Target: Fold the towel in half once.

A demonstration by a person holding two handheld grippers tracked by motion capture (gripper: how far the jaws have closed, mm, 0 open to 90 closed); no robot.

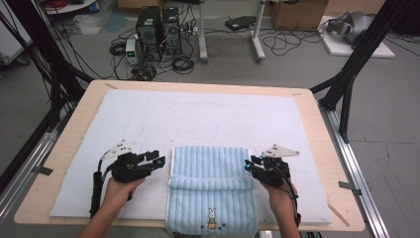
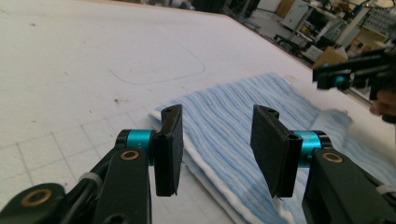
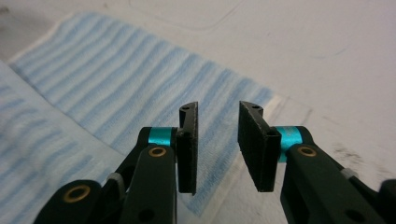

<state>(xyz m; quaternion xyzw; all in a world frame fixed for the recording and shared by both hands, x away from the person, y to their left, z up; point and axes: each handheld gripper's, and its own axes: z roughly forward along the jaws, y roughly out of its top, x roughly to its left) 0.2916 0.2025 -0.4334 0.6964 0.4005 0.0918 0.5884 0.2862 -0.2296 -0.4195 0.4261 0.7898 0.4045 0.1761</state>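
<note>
Now flanking the folded blue towel [image 1: 210, 186] at the tabletop's [image 1: 69, 144] near edge, left gripper [image 1: 157, 161] and right gripper [image 1: 249, 164], jaws apart and empty, seemingly poised to pinch its side edges

The table [image 1: 69, 148] is a light wooden board w/ rounded corners, and a white mat [image 1: 198, 114] covers almost all of its top, leaving only a wood border around the edges. On the mat, at the near-centre, lies a light blue striped towel [image 1: 210, 168]; its near part is folded over, shows a small rabbit picture, and hangs a bit over the table's front edge. Faint outline marks are visible on the mat beyond the towel.
</note>
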